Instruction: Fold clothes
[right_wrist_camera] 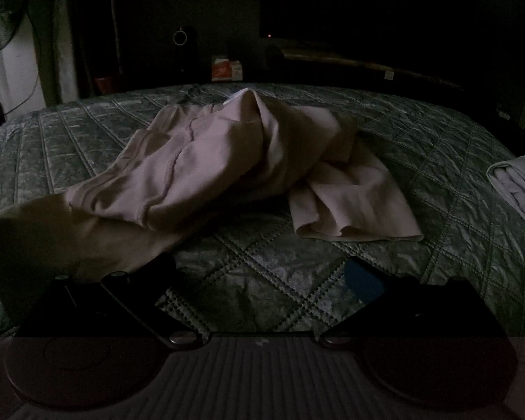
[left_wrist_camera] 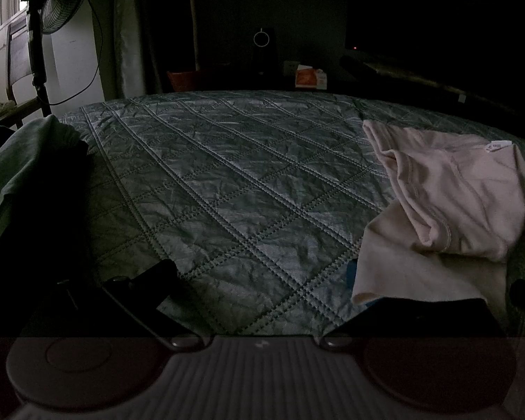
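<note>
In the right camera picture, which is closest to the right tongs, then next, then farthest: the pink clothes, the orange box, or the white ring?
1. Pink clothes, lying on the bed just ahead of the right tongs.
2. Orange box, past the bed's far edge.
3. White ring, higher up on the dark back wall, left of the box.

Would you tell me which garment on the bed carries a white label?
The pale pink garment, crumpled at mid-bed, shows a white label at its far edge. The dark green garment and the folded grey one show none.

Pale pink garment (right_wrist_camera: 206, 161), crumpled, lying on quilted bedspread (right_wrist_camera: 437, 161)
</note>
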Tool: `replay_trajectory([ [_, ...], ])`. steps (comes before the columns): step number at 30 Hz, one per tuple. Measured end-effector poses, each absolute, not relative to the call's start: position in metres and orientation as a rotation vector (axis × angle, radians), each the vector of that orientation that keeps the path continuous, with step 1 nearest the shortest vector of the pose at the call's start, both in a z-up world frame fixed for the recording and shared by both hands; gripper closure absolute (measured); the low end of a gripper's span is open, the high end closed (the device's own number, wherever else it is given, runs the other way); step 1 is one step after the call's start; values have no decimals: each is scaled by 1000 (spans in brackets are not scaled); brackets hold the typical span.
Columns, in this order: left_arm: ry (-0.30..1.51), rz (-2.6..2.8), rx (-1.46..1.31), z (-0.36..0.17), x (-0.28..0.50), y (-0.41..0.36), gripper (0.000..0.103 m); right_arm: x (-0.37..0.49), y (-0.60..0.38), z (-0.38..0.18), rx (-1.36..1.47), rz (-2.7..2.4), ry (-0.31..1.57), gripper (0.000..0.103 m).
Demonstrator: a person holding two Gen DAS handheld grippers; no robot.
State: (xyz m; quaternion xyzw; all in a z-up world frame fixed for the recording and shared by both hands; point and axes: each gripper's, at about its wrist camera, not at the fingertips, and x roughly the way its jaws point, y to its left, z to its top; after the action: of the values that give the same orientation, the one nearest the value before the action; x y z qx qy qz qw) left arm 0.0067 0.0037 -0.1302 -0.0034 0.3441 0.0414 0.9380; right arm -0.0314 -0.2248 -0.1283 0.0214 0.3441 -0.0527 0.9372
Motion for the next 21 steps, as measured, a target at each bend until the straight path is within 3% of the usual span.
replay_trajectory([
  [16, 707, 86, -12, -129, 7, 4, 0, -31, -225, -129, 42, -85, 702, 0],
  [21, 830, 59, -27, -118, 17, 6, 1, -31, -225, -129, 42, -83, 702, 0],
])
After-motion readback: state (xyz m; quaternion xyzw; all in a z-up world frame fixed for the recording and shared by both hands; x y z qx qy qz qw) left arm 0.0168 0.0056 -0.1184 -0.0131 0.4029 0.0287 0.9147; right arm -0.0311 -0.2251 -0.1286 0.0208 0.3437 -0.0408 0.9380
